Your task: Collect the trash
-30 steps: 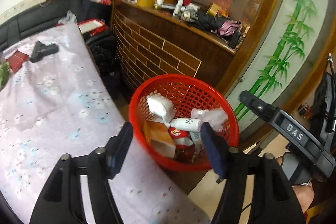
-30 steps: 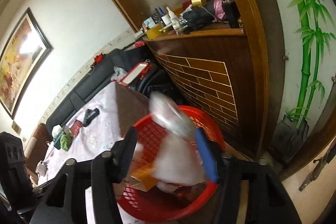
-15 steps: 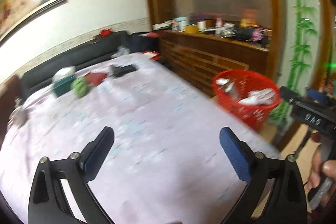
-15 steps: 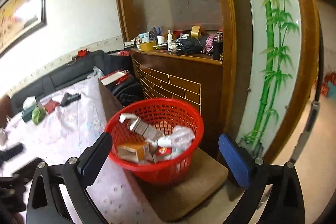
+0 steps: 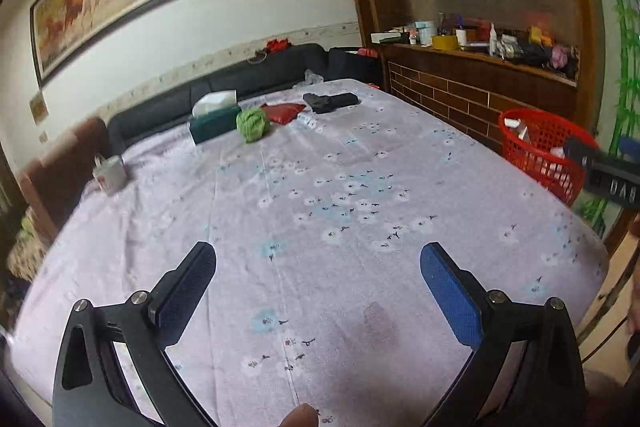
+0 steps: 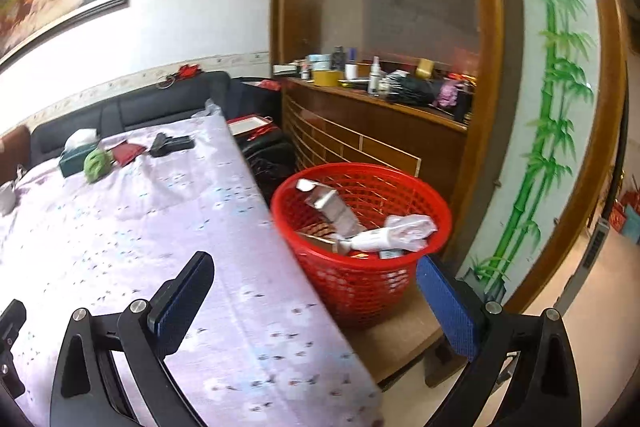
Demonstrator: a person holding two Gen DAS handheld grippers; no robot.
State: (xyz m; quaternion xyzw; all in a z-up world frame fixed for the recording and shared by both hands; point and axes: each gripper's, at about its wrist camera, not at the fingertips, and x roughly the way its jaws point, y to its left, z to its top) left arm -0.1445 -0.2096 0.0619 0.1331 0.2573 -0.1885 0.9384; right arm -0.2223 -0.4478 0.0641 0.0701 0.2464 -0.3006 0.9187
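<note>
A red mesh basket [image 6: 360,267] stands on a low wooden stool beside the table, holding a white bottle [image 6: 370,239], cartons and crumpled wrappers. In the left wrist view the basket [image 5: 536,147] sits at the right edge. My left gripper [image 5: 316,259] hangs open over the floral tablecloth [image 5: 320,195], nothing between its fingers. My right gripper [image 6: 316,267] is open too, empty, over the table's right edge with the basket just ahead. At the table's far end lie a green crumpled ball [image 5: 251,123], a red packet [image 5: 285,113], a black item [image 5: 330,102] and a tissue box [image 5: 214,117].
A white mug [image 5: 110,175] stands near the table's left edge. A black sofa [image 5: 224,87] runs behind the table. A wooden shelf [image 6: 376,99] cluttered with bottles and tape is at the right, with dark bags [image 6: 268,155] on the floor below it.
Both grippers opened wide and drew back from above the basket; the wrapper in the right one now lies in the basket. The left view swung left over the table.
</note>
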